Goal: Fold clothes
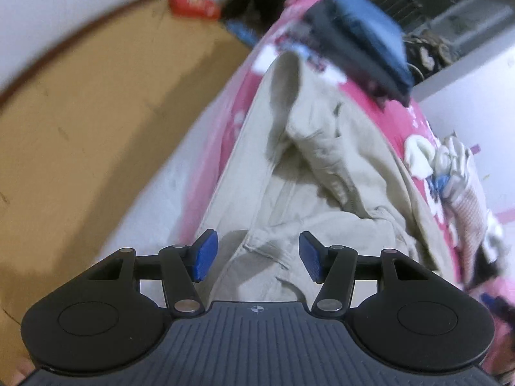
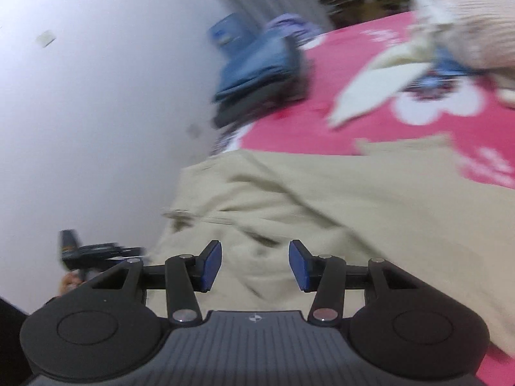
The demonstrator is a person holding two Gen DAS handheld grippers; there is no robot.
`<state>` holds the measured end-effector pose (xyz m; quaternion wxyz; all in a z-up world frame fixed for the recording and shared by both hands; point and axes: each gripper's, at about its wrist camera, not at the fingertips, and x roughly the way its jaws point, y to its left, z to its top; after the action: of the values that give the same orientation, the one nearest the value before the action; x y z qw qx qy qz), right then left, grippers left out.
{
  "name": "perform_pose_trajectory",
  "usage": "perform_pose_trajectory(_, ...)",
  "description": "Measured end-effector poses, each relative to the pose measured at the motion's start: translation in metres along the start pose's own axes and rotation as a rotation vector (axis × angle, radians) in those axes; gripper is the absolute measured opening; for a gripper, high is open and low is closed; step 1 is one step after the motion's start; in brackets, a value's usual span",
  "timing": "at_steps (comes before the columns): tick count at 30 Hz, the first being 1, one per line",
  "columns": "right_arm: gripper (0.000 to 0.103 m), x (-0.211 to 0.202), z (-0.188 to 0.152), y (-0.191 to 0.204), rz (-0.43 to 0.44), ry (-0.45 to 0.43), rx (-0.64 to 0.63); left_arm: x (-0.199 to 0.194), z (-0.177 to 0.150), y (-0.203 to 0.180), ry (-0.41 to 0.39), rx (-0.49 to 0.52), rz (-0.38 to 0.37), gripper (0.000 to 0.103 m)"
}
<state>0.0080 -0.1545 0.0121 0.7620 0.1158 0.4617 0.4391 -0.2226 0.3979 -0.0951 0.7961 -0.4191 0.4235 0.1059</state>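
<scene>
- Left wrist view: a pink bed cover [image 1: 415, 122] with white flower prints carries all the clothes; its left edge borders pale floor and a tan board [image 1: 96, 122].
- Beige trousers [image 1: 322, 167] lie rumpled along the cover's left edge, the largest garment.
- A stack of folded blue and dark clothes [image 1: 363, 41] sits at the cover's far end, apart from the trousers.
- A loose heap of white and striped garments [image 1: 450, 167] lies at the right edge.
- Left gripper [image 1: 257, 257]: jaws stand parted above the trousers, nothing between the pads.
- Right wrist view: right gripper [image 2: 254, 265], jaws likewise parted over the beige cloth, gripping nothing; a white wall [image 2: 96, 96] closes the left side.
</scene>
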Motion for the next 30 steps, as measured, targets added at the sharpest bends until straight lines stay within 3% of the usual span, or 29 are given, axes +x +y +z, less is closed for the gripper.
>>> perform_pose_trajectory(6,0.05,0.094,0.009,0.022,0.098,0.11,-0.016,0.016,0.006,0.029,0.074,-0.152,-0.101,0.056)
perform_pose_trajectory(9,0.05,0.135,0.01,0.033,0.127,0.153,-0.015,0.011,0.003,0.022,0.056,-0.154,-0.142,0.047)
perform_pose_trajectory(12,0.05,0.171,0.011,0.044,0.149,0.182,-0.009,0.0,-0.005,-0.009,-0.021,-0.043,-0.086,0.033)
perform_pose_trajectory(13,0.05,0.182,0.013,0.048,0.158,0.192,-0.005,-0.004,-0.008,-0.02,-0.043,-0.003,-0.077,0.02)
perform_pose_trajectory(16,0.05,0.201,0.016,0.059,0.177,0.213,-0.014,-0.015,-0.022,-0.048,-0.085,0.127,-0.042,0.008)
perform_pose_trajectory(20,0.05,0.215,0.019,0.076,0.177,0.22,-0.066,-0.026,-0.055,-0.094,-0.131,0.424,0.025,0.005)
perform_pose_trajectory(24,0.05,0.226,0.014,0.096,0.173,0.248,-0.144,-0.026,-0.095,-0.128,-0.091,0.708,0.044,0.003)
perform_pose_trajectory(27,0.05,0.236,0.009,0.118,0.174,0.272,-0.23,-0.015,-0.119,-0.138,-0.013,0.822,0.034,0.003)
perform_pose_trajectory(30,0.05,0.245,0.006,0.146,0.154,0.271,-0.344,-0.003,-0.13,-0.137,0.042,0.86,0.044,0.003)
